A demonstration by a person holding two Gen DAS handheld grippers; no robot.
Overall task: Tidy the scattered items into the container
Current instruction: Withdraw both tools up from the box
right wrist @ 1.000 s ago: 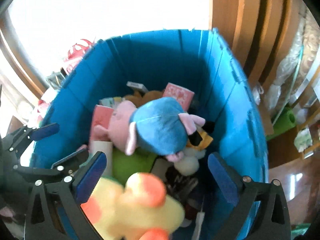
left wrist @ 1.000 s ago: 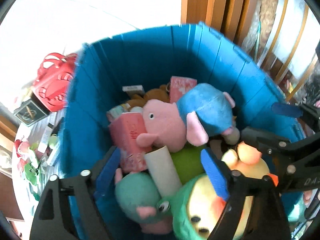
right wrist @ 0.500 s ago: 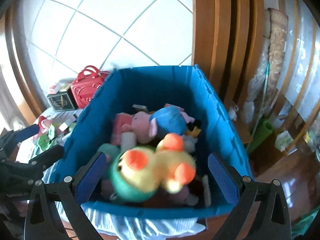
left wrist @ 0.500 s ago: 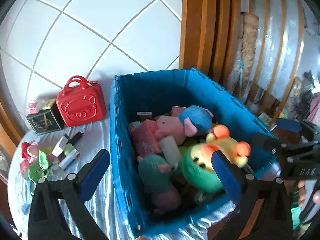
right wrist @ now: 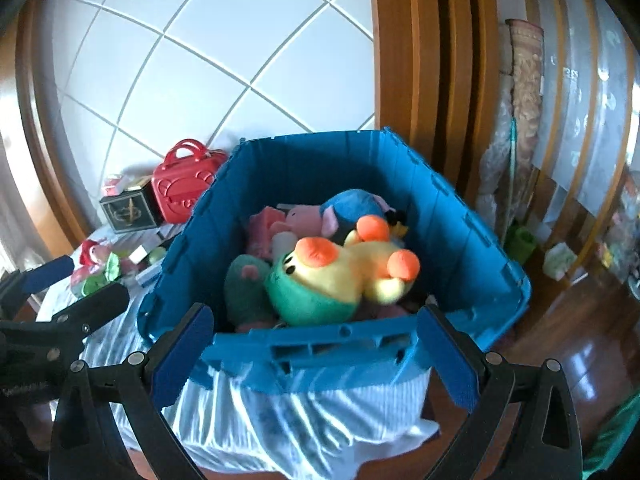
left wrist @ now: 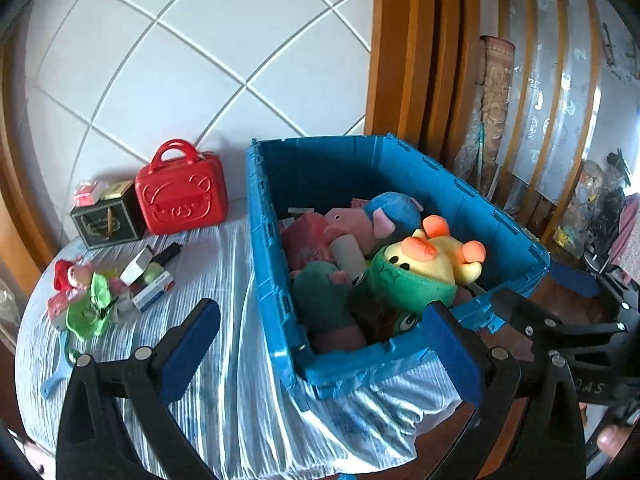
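With the yellow plush (left wrist: 436, 256) in the blue bin (left wrist: 400, 356), both my left claw (left wrist: 320, 348) and right claw (right wrist: 316, 356) spread empty, next comes the clutter (left wrist: 108, 284) at the tabletop's far-left edge, probably small boxes.

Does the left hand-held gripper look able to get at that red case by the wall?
Probably yes: the left hand-held gripper is open and empty, and bare cloth leads to the red case; the blue bin sits beside that path.

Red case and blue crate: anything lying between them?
Nothing: in the left wrist view only bare striped cloth separates the red case from the blue crate.
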